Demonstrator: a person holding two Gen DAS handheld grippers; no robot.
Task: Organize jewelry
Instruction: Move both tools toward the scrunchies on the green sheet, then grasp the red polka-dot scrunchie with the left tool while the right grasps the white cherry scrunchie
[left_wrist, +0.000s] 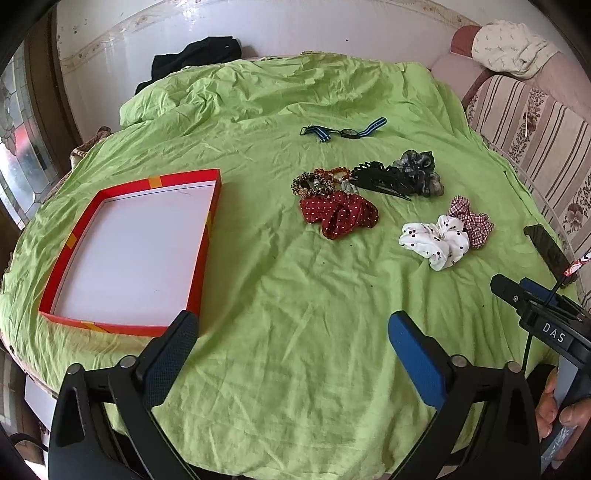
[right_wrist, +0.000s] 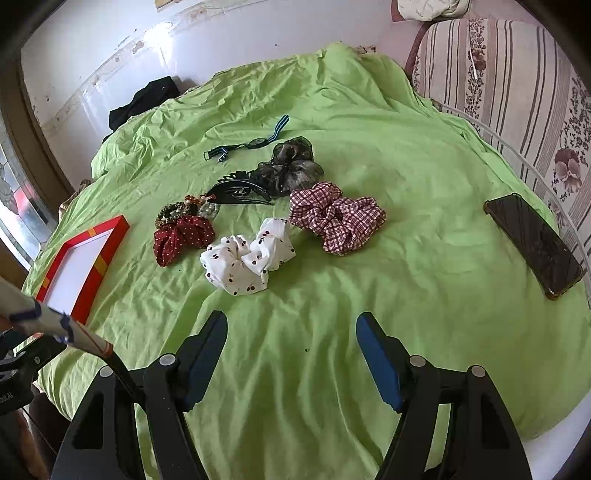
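A shallow red box (left_wrist: 207, 236) (right_wrist: 107, 254) with a white floor lies empty on the green sheet at the left. To its right lies a loose heap: a red dotted scrunchie (left_wrist: 338, 214) (right_wrist: 181, 236), a white cherry-print scrunchie (left_wrist: 436, 240) (right_wrist: 247, 258), a plaid scrunchie (left_wrist: 472, 219) (right_wrist: 338, 216), a grey sheer scrunchie (left_wrist: 419, 171) (right_wrist: 293, 166), a black hair claw (left_wrist: 380, 177) (right_wrist: 236, 192), beaded bracelets (left_wrist: 328, 175) (right_wrist: 197, 206) and a striped-strap watch (left_wrist: 345, 131) (right_wrist: 251, 142). My left gripper (left_wrist: 291, 328) and right gripper (right_wrist: 291, 330) hover open near the bed's front, holding nothing.
A dark phone (right_wrist: 533, 243) (left_wrist: 548, 251) lies at the sheet's right edge, beside a striped flowered cushion (right_wrist: 517, 92). Black clothing (left_wrist: 195, 55) sits at the far left by the wall. The other gripper's body (left_wrist: 546, 314) and a hand (left_wrist: 554, 410) show at the right of the left wrist view.
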